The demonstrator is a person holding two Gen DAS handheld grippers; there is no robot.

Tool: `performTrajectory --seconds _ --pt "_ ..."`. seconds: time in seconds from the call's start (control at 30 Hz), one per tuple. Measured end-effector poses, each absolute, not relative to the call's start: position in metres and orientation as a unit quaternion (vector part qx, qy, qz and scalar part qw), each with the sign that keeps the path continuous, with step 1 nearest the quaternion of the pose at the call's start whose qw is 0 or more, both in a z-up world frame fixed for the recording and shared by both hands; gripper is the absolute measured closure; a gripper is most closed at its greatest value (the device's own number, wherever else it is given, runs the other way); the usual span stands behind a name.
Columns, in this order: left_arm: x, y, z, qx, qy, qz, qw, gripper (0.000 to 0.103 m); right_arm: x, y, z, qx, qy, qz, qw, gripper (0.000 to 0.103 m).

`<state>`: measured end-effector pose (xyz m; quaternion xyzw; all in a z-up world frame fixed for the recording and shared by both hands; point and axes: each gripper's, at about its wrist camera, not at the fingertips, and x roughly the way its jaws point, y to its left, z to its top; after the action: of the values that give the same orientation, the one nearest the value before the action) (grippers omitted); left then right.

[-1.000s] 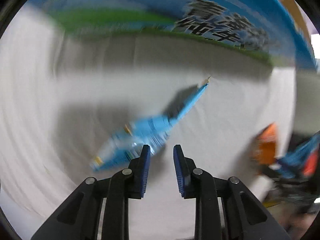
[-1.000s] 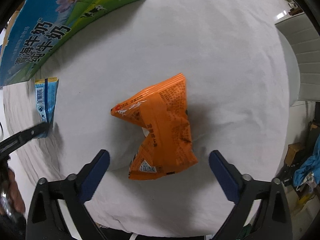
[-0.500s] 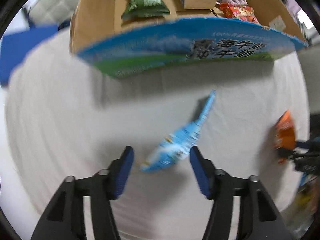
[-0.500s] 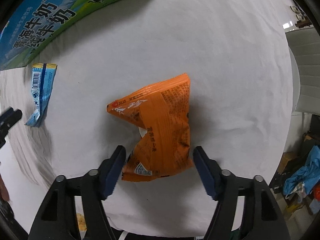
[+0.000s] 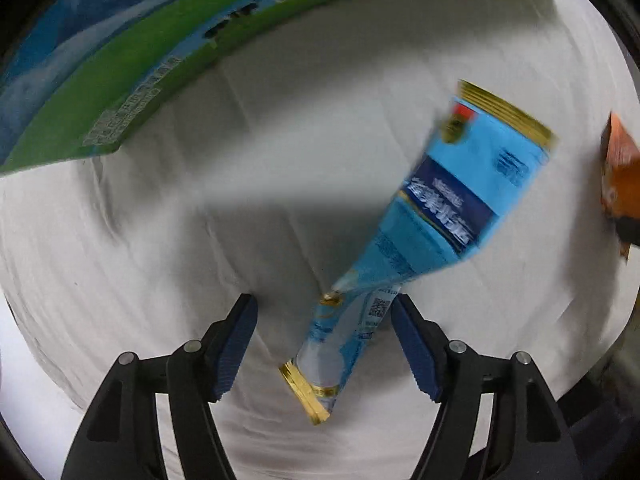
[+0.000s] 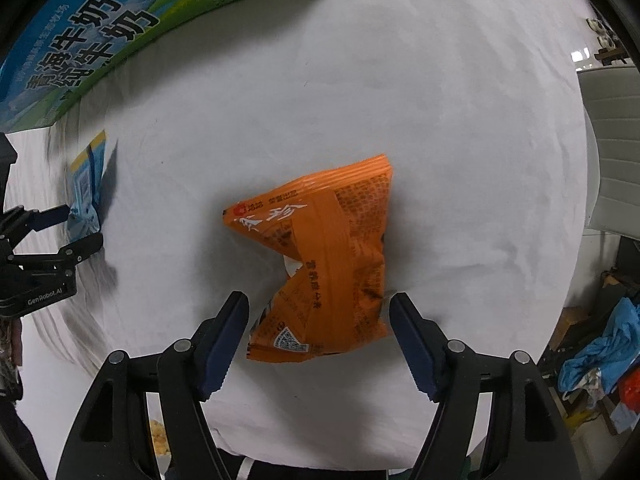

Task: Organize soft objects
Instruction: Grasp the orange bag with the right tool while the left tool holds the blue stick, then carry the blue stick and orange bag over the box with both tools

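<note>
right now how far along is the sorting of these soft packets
Done: nothing these views can confirm; the printed carton shows only its outside. In hand: the left gripper straddles the blue packet, jaws opening, not gripping; the right gripper brackets the orange packet's lower end, pads seemingly not pressing. Left: both packets lie on the white cloth, ungrasped, unmoved.

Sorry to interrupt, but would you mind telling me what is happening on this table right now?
A person is sorting snack packets with two handheld claws. The left claw is opening around a blue packet on the white cloth. The right claw straddles an orange packet, pads not pressing. A printed milk carton stands behind.
</note>
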<state>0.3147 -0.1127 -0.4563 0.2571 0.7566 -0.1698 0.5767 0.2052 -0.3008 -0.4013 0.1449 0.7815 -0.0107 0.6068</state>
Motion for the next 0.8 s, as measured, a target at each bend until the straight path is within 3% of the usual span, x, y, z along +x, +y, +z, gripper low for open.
performTrajectory --seconds 0.1,0.17,0.27,0.3,0.37,0.47,0.8 --pt "0.314 -0.099 -0.448 0.217 0.758 -0.159 0.594 0.05 0.205 -0.303 -0.4 0.155 0.78 -0.01 0.606 0.028" --pt "0.3 -0.093 -0.437 0.205 0.752 -0.154 0.607 0.069 0.204 -0.307 -0.403 0.161 0.781 -0.01 0.604 0.028" --pt "0.275 -0.098 -0.432 0.187 0.749 -0.145 0.619 0.078 0.205 -0.317 -0.41 0.183 0.781 -0.01 0.597 0.028" --pt "0.269 -0.102 -0.433 0.18 0.747 -0.143 0.624 0.079 0.206 -0.319 -0.414 0.191 0.781 -0.01 0.595 0.029" --pt "0.258 -0.099 -0.431 0.161 0.742 -0.136 0.636 0.079 0.206 -0.319 -0.417 0.196 0.775 -0.015 0.601 0.045" --pt "0.247 -0.095 -0.425 0.112 0.738 -0.13 0.652 0.08 0.207 -0.313 -0.411 0.181 0.765 -0.017 0.618 0.06" --pt "0.217 -0.07 -0.383 0.035 0.704 -0.121 0.699 0.081 0.196 -0.292 -0.372 0.166 0.739 0.02 0.653 0.064"
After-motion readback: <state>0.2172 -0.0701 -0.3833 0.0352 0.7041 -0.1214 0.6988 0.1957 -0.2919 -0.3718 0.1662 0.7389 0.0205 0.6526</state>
